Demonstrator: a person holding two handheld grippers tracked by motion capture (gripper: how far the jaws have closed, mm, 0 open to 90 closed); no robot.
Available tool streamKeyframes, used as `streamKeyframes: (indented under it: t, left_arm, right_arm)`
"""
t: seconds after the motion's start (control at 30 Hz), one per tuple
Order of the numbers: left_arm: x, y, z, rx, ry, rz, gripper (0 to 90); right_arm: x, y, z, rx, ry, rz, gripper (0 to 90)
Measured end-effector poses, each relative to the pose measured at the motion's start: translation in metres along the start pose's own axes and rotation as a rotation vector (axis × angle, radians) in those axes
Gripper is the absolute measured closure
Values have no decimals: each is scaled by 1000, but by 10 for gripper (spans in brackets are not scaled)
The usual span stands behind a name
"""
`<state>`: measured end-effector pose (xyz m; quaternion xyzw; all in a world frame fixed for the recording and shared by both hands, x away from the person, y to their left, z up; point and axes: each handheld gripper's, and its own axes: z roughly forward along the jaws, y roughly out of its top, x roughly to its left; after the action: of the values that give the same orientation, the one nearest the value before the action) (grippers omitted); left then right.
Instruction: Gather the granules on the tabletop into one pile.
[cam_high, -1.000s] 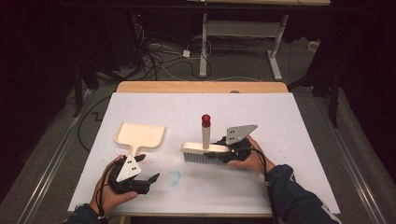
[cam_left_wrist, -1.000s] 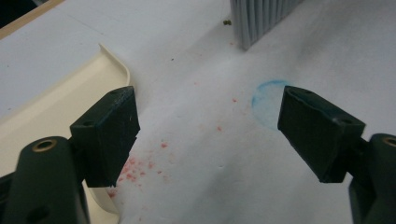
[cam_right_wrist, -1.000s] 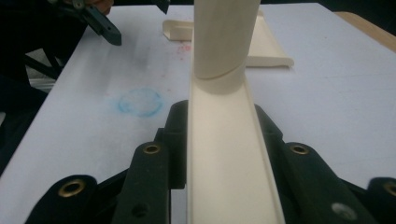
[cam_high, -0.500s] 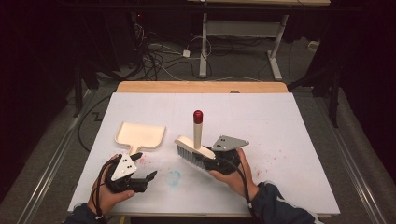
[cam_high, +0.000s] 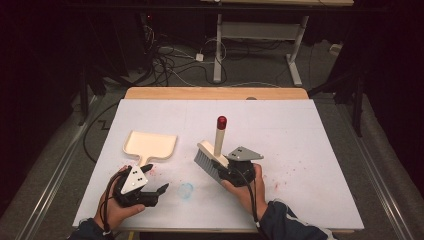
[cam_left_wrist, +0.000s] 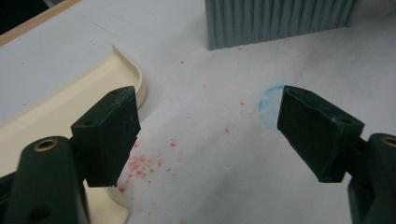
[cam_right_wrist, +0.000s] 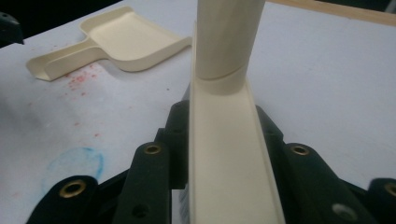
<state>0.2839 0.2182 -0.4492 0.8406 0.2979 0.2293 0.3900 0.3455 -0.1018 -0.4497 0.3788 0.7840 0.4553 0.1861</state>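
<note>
The right gripper (cam_high: 227, 170) clamps the cream plastic hand brush with grey bristles (cam_high: 210, 161) near the table's front edge. It should sweep the red crumbs (cam_high: 161, 171) toward the cream plastic dustpan (cam_high: 150, 144), bristles kept flat on the table. The left gripper (cam_high: 150, 192) stands wide and empty (it could steady the dustpan handle).

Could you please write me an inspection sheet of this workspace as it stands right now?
Surface: white table top, marked by a blue smudge and scattered red crumbs.
Job's things: cream brush with grey bristles and red-tipped handle; cream dustpan lying flat at the left.
Clutter: nothing seen.
Grippers: right gripper shut on the brush's back; left gripper open, holding nothing, beside the dustpan's handle.
Cables: black cable trailing from the left gripper; loose cables on the floor beyond the table.
Surroundings: dark room, a white desk frame behind.
</note>
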Motion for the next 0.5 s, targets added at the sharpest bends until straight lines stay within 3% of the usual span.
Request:
streamKeyframes:
  t: [0.17,0.23,0.4,0.5]
  left_arm:
    - [1,0,-1,2,4,-3,211]
    - [1,-1,0,3,3,-4,211]
    - [0,0,1,5,-3,1,211]
    - [0,0,1,6,-4,3,211]
  right_arm:
    - [-2,-1,-12,4,-57,-6,676]
    - [-4,-2,-15,2,-77,17,676]
    - [-7,-4,-25,-1,-85,22,676]
    - [-8,-1,-32,-22,-101,-4,676]
